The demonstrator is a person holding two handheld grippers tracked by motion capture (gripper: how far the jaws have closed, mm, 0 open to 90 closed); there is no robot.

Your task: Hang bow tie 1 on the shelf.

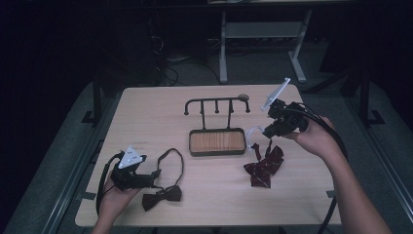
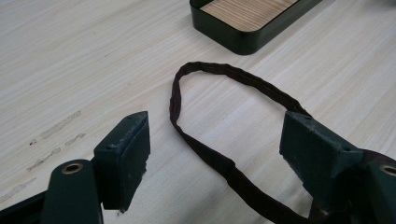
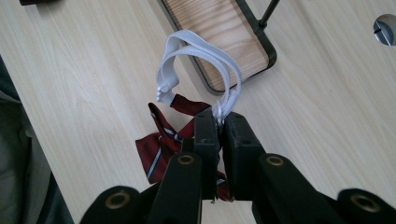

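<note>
A dark bow tie [image 1: 162, 196] lies at the table's front left, its neck strap [image 1: 171, 163] looped toward the tray. My left gripper [image 1: 155, 177] rests low beside it, open, with the strap [image 2: 210, 154] running across the wood between the two jaws and neither pad touching it. A red striped bow tie [image 1: 263, 168] hangs down to the table at the right. My right gripper [image 1: 267, 130] is shut on its white elastic band [image 3: 205, 60], lifting it above the tie [image 3: 161, 140]. The band loops out toward the tray.
A dark metal stand with a wood-lined tray [image 1: 217, 142] and a hook rail [image 1: 216, 102] stands mid-table. A small round disc [image 1: 243, 97] lies behind it. The table's edges run close to both hands, and the floor beyond is dark.
</note>
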